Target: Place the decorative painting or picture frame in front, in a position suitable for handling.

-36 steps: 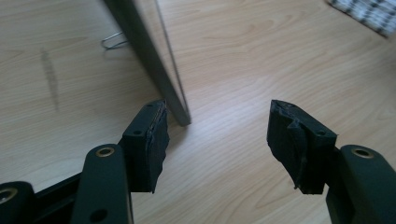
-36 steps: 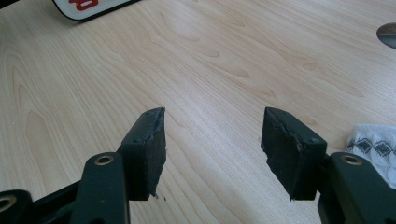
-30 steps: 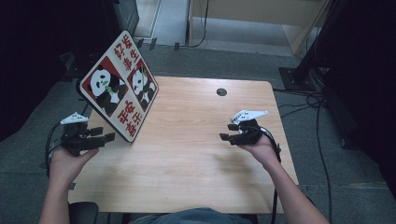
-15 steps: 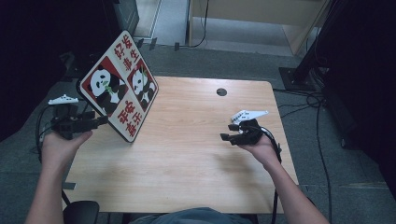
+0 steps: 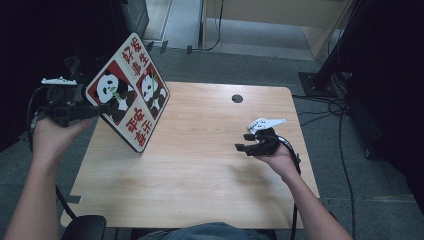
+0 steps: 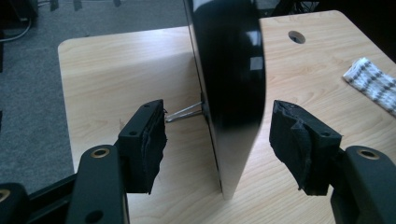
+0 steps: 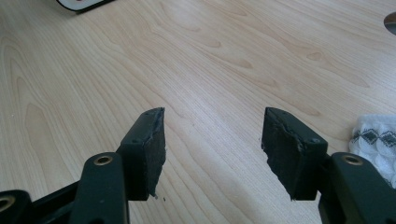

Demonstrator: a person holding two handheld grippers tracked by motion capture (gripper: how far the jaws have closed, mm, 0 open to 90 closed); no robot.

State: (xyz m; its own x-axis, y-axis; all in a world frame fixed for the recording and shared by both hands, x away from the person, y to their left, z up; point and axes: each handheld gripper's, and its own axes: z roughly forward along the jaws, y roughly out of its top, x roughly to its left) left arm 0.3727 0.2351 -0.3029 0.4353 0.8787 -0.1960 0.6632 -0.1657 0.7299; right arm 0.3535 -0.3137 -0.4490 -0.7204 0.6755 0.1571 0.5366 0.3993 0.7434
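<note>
Square red-and-white panda sign board (image 5: 129, 93) with a black rim stands tilted on one corner at the left part of the light wooden table (image 5: 200, 185); its printed face looks toward the table's middle, its lowest corner touches the tabletop

Left gripper (image 5: 102, 108), black, held in the person's left hand (image 5: 54, 137) off the table's left edge, at the board's left corner. In the left gripper view the board shows edge-on as a glossy black slab (image 6: 231, 93) standing between the two padded jaws; the jaws are spread wide, a gap on each side, neither pad touching it. A thin metal wire support (image 6: 184, 112) sticks out from the board's back, just off the left jaw

Right gripper (image 5: 239, 146) sits low at the table's right part, well apart from the board, in the right hand (image 5: 277, 159). Its jaws are parted, bare wood between them (image 7: 212, 126), nothing held

Small white patterned cloth (image 7: 376, 137) lies on the table just beside the right jaw in the right gripper view. Round cable hole (image 5: 237, 98) in the tabletop near the far edge
</note>
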